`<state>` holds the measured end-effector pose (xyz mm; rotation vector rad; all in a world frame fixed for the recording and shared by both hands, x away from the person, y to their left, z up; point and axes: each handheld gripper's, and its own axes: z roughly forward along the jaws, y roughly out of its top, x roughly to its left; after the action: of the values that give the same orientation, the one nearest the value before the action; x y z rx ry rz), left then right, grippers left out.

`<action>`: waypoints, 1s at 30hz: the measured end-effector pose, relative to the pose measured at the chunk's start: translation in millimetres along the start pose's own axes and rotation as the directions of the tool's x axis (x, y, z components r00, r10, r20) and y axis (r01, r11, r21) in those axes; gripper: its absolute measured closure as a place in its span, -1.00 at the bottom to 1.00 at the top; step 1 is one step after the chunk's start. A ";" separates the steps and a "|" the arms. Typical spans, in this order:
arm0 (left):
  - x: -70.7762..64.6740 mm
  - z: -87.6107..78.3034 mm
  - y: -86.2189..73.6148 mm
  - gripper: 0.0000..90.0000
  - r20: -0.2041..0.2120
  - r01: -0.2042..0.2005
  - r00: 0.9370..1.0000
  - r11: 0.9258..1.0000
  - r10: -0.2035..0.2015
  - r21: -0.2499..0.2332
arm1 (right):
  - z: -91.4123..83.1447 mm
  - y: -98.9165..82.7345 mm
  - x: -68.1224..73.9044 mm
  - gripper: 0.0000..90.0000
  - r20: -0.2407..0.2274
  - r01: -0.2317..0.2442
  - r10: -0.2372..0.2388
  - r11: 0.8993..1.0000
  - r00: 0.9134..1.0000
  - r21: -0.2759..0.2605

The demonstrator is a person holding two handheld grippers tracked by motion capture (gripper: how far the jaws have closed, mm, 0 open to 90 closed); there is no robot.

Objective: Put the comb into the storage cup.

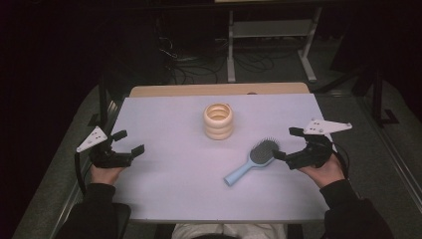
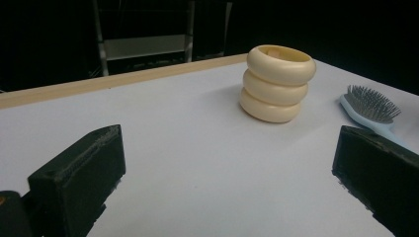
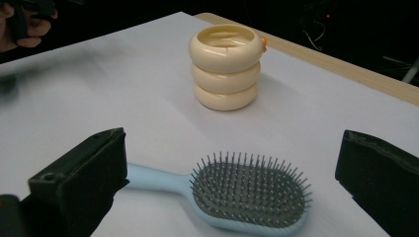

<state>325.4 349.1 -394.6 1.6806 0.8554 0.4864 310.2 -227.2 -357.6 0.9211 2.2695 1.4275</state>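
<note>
Two grippers, jaws wide apart, both empty: left gripper (image 1: 128, 142), right gripper (image 1: 287, 143). Blue hairbrush (image 1: 251, 160) lies flat on desk (image 1: 164, 174), bristles up, just beside right gripper. Cream ring cup (image 1: 218, 121) stands mid-desk. Risk: thin handle could slip if pinched off-centre (guess). Right gripper view shows orange bit (image 3: 264, 43) on cup rim; left gripper view doesn't.

hairbrush (image 1: 253, 160) right of holder (image 1: 218, 121)
</note>
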 end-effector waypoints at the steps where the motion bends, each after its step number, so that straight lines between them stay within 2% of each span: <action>1: -0.1 -0.1 0.0 -1.00 0.000 -0.002 1.000 1.000 0.002 0.001 | 0.0 0.0 0.0 -1.00 0.000 0.000 0.000 1.000 1.000 0.000; 6: -0.3 0.0 0.0 -1.00 0.000 -0.002 1.000 1.000 0.002 0.002 | 11.0 9.2 4.0 -1.00 -0.027 0.007 -0.006 0.999 1.000 0.043; 15: -0.4 0.2 -0.1 -1.00 0.000 -0.002 1.000 1.000 0.002 0.002 | 22.8 16.9 10.1 -1.00 -0.060 0.020 -0.015 0.997 0.998 0.071; 19: -0.2 0.4 -0.2 -1.00 0.000 -0.004 1.000 1.000 0.004 0.004 | 29.8 17.7 11.4 -0.93 -0.081 0.020 -0.012 0.995 0.997 0.098; 25: -0.2 0.4 -0.2 -1.00 0.000 -0.004 1.000 1.000 0.004 0.004 | 36.3 19.9 13.9 -0.85 -0.109 0.018 -0.006 0.994 0.994 0.107; 30: -0.2 0.6 -0.3 -1.00 0.000 -0.007 1.000 1.000 0.007 0.004 | 43.0 21.9 17.5 -0.64 -0.130 0.034 -0.018 0.992 0.991 0.119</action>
<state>325.6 348.6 -395.0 1.6874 0.8513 0.4900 329.0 -179.4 -356.6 0.8531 2.4767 1.3890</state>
